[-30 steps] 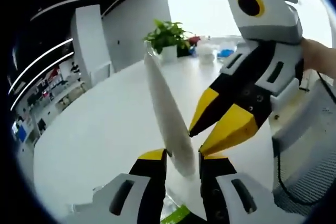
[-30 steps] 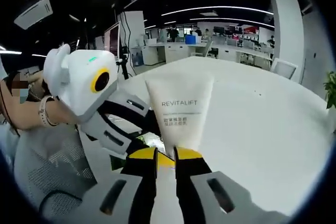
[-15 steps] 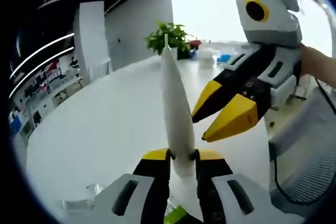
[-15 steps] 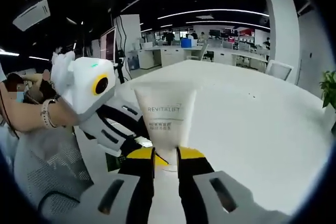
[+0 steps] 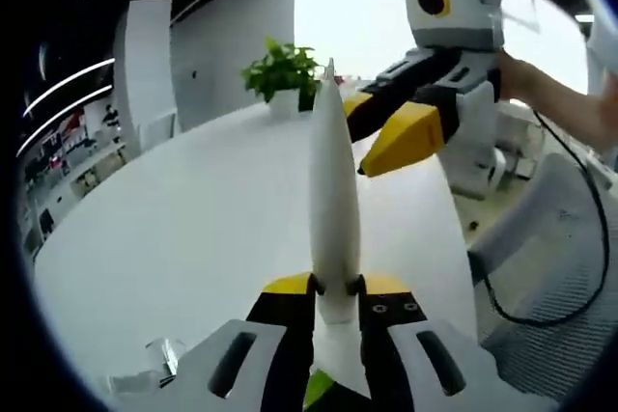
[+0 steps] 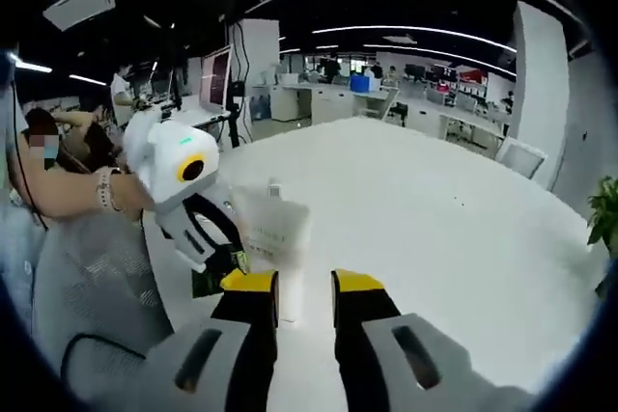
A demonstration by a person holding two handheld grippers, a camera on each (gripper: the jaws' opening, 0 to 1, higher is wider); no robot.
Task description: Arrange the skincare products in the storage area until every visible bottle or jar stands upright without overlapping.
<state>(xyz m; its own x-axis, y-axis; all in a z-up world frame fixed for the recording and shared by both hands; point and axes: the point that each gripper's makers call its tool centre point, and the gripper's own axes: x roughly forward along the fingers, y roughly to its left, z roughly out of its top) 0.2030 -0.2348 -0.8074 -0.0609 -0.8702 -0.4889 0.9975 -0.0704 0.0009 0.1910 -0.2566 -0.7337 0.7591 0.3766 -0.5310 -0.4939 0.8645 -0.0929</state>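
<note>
In the left gripper view, the left gripper [image 5: 334, 287] has its yellow-tipped jaws clamped on the lower end of a white skincare tube [image 5: 334, 209], which is seen edge-on and rises straight up the middle of the view above a white round table [image 5: 183, 238]. Low in the same view, just beside the left jaw, a small clear object [image 5: 162, 354] lies on the table; it is too blurred to identify, possibly a cap or a small jar. Beyond the tube, to the upper right, the right gripper [image 5: 372, 132] is in the air with its jaws parted and nothing between them, apart from the tube, and a person's hand [image 5: 541, 94] is on it. A potted green plant [image 5: 280, 74] stands at the far edge of the table. In the right gripper view, the right gripper [image 6: 304, 287] shows a narrow empty gap between its jaws; past them, the left gripper [image 6: 227, 258] holds the tube [image 6: 275, 229] with its printed face turned to the camera, the printing being unreadable. Behind lies an open office with desks [image 6: 319, 98].
</note>
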